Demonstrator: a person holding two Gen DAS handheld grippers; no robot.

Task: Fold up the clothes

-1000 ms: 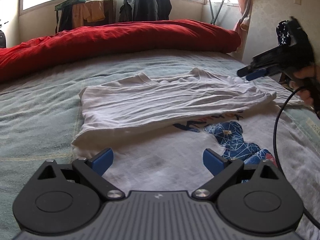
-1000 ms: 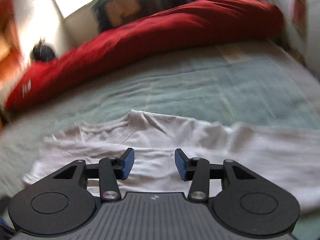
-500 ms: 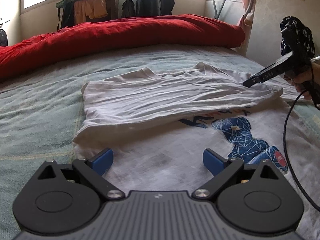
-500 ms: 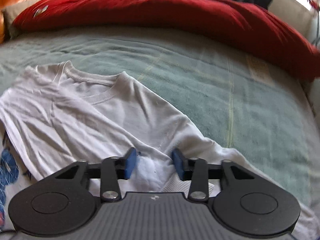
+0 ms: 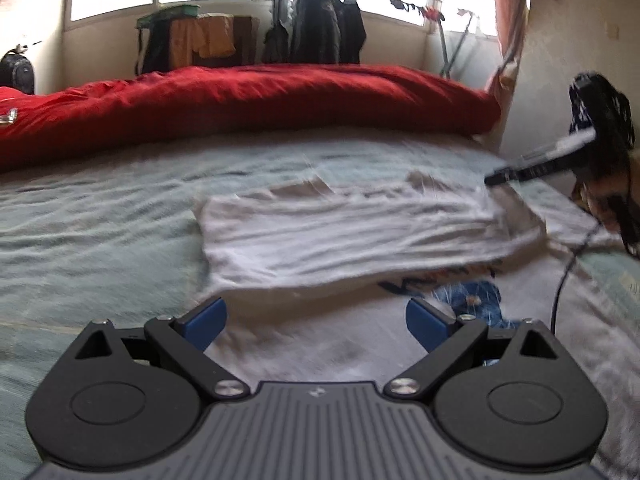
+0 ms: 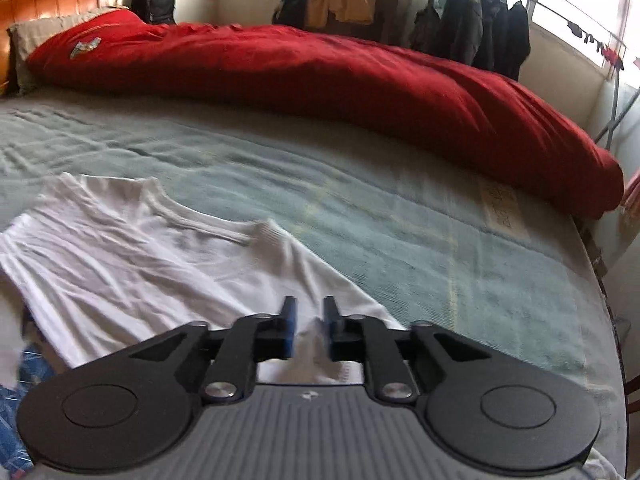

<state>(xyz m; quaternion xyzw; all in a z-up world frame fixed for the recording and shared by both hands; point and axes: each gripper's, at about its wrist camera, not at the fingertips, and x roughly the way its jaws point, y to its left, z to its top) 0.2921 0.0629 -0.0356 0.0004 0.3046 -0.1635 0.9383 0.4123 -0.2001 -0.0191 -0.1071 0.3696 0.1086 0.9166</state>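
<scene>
White T-shirt (image 5: 352,236) lay partly folded on the green bedsheet (image 5: 92,224), near side of bed, blue print (image 5: 472,300) showing at its right below the folded-over part. Left gripper (image 5: 316,322) hovered over shirt's near edge, jaws wide apart, nothing btwn them. Right gripper (image 6: 308,328) was over the shirt's right sleeve area; jaws narrow w/ a small gap, had just been closing then eased back a bit, no cloth pinched. Red duvet (image 6: 320,76) along far side.
</scene>
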